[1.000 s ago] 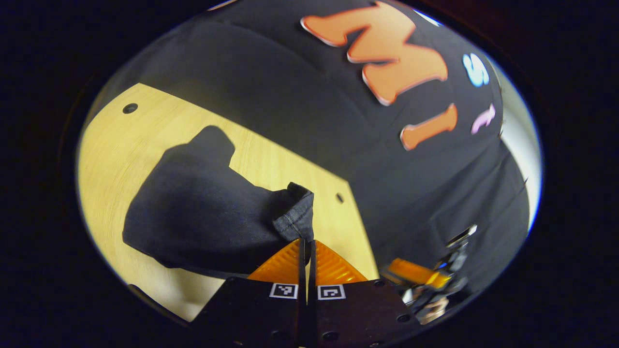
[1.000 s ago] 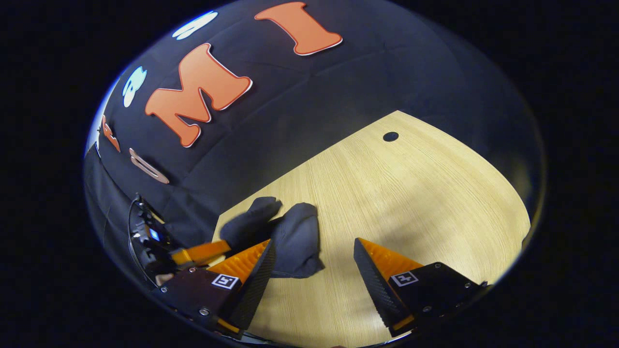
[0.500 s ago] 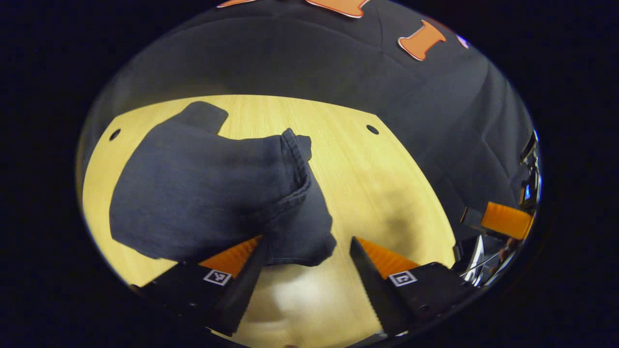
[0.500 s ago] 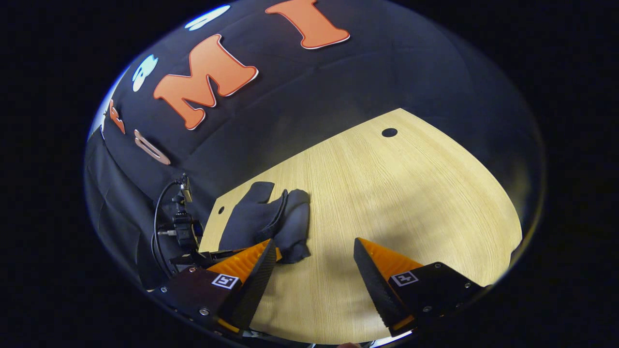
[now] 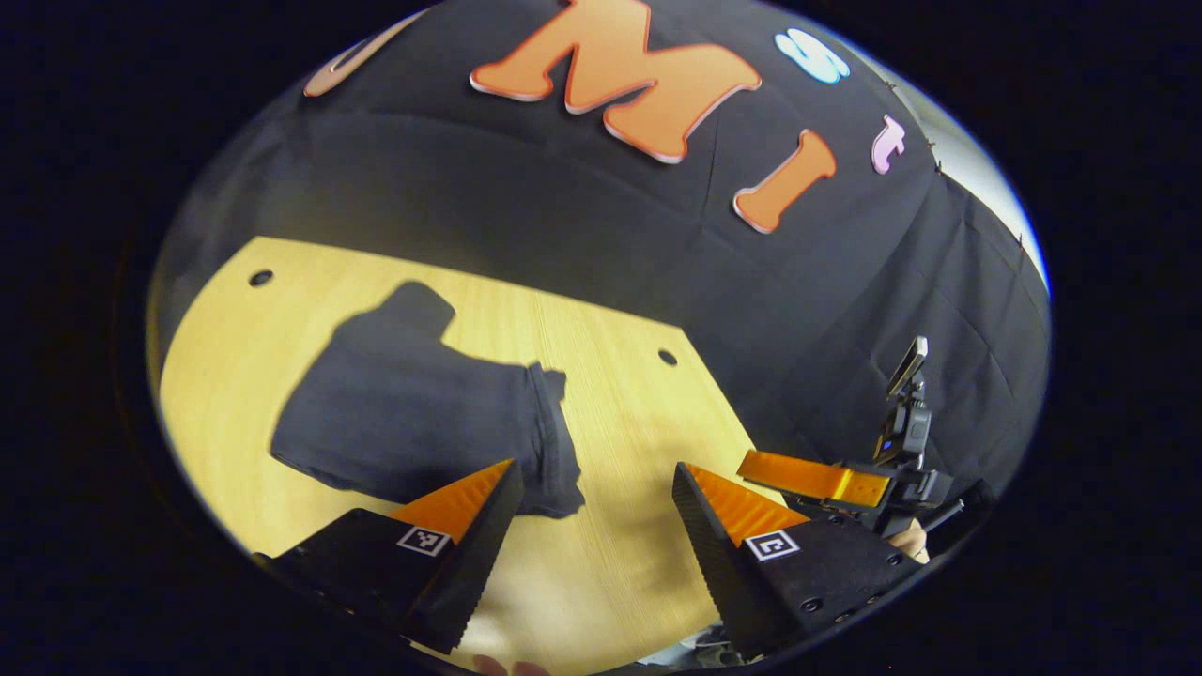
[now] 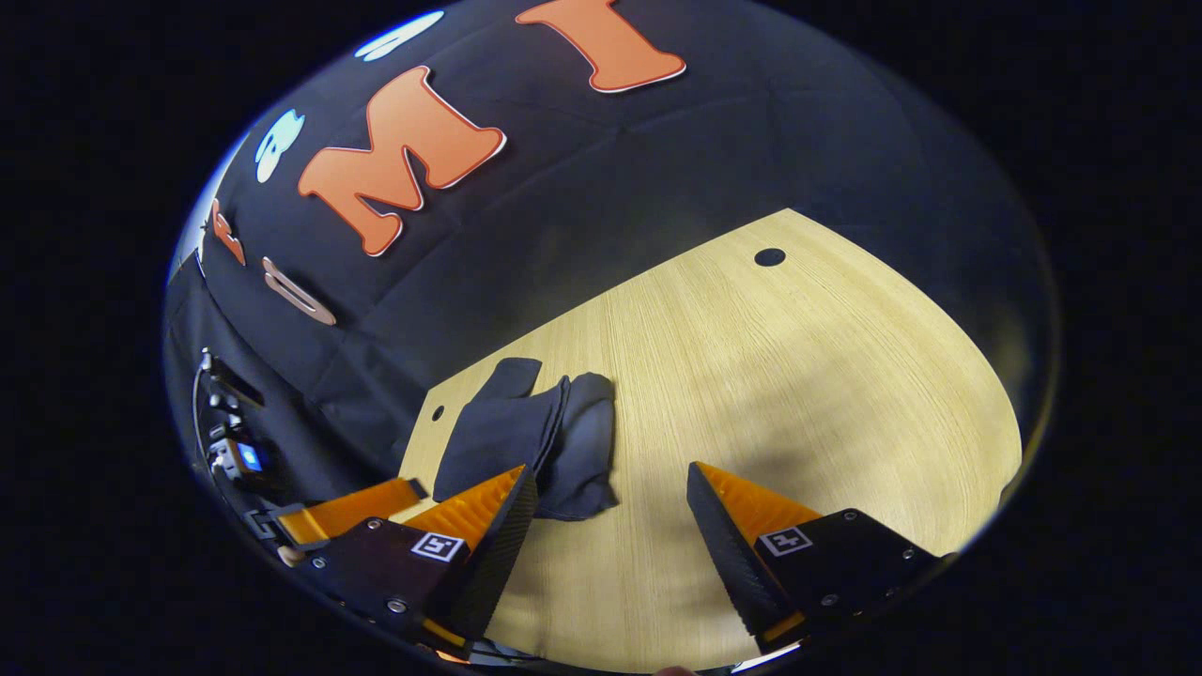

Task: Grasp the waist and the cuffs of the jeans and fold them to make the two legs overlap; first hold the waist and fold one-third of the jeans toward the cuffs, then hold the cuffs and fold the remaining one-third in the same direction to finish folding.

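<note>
Jeans folded on table — grippers apart, empty.

Jeans near edge hidden behind left gripper's finger; waist vs cuffs too dark to tell.

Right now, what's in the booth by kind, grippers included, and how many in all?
Jeans: 1, folded dark bundle on the table
Table: 1
Grippers: 2, left gripper and right gripper, both open and clear of the jeans
Total: 4
</note>
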A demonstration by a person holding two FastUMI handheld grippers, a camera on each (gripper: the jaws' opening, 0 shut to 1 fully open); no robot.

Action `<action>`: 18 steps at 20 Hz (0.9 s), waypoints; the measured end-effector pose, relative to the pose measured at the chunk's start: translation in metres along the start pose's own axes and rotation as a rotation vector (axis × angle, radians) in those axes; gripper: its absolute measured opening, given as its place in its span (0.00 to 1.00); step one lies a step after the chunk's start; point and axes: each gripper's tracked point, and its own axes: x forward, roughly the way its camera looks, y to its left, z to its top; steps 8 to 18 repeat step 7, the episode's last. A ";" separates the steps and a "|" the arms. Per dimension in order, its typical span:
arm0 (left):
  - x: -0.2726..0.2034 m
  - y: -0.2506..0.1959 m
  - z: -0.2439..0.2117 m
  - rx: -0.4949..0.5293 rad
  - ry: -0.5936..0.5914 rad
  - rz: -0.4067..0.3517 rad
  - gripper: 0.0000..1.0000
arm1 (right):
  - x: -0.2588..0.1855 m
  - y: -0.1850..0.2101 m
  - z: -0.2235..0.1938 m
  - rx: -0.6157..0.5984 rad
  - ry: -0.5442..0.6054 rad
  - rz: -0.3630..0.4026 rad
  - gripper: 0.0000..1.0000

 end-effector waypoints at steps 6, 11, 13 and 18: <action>-0.104 0.067 0.107 0.234 -0.361 0.237 0.98 | -0.035 0.042 0.035 -0.114 -0.191 -0.046 0.98; -0.125 0.075 0.121 0.271 -0.411 0.273 0.97 | -0.041 0.050 0.041 -0.136 -0.225 -0.052 0.98; -0.125 0.075 0.121 0.271 -0.411 0.273 0.97 | -0.041 0.050 0.041 -0.136 -0.225 -0.052 0.98; -0.125 0.075 0.121 0.271 -0.411 0.273 0.97 | -0.041 0.050 0.041 -0.136 -0.225 -0.052 0.98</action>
